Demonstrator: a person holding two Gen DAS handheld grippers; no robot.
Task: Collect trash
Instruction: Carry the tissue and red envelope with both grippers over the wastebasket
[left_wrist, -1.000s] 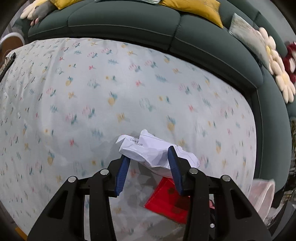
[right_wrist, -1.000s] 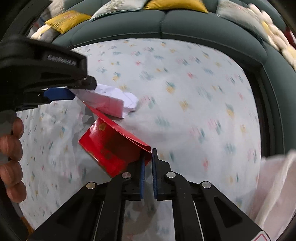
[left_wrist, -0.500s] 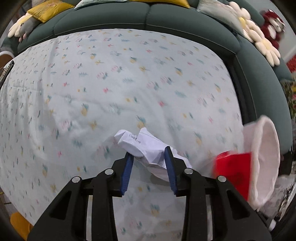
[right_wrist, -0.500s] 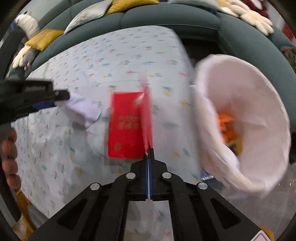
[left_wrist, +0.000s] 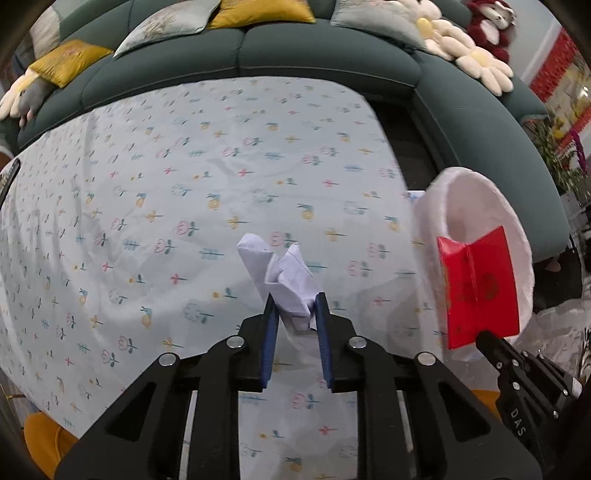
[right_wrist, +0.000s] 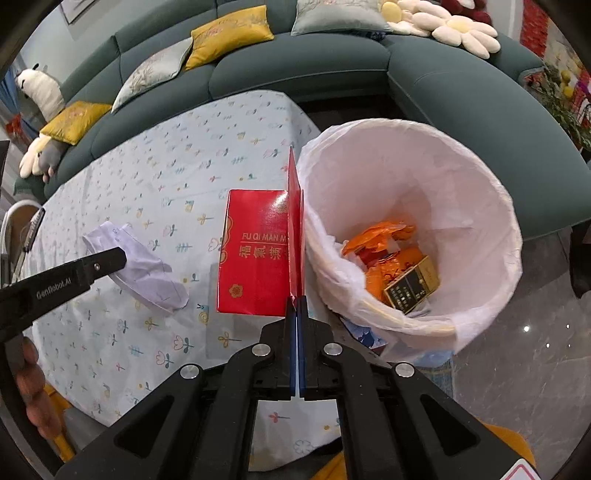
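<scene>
Right now your floral-clothed counter (right_wrist: 155, 192) sits beside the white-lined round trash bin (right_wrist: 476, 177); your right gripper (right_wrist: 296, 302) clamps the flat red cardboard box (right_wrist: 255, 258) at its rim, your left gripper (left_wrist: 295, 314) pinches the crumpled white paper (left_wrist: 284, 280) above the counter.

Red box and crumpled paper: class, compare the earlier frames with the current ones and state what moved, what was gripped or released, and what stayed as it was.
The right gripper carried the red box off the tablecloth to the rim of the lined bin; it is not yet inside or released. The left gripper lifted the crumpled paper slightly. Both grips stayed shut; the bin's orange wrappers are unchanged.
</scene>
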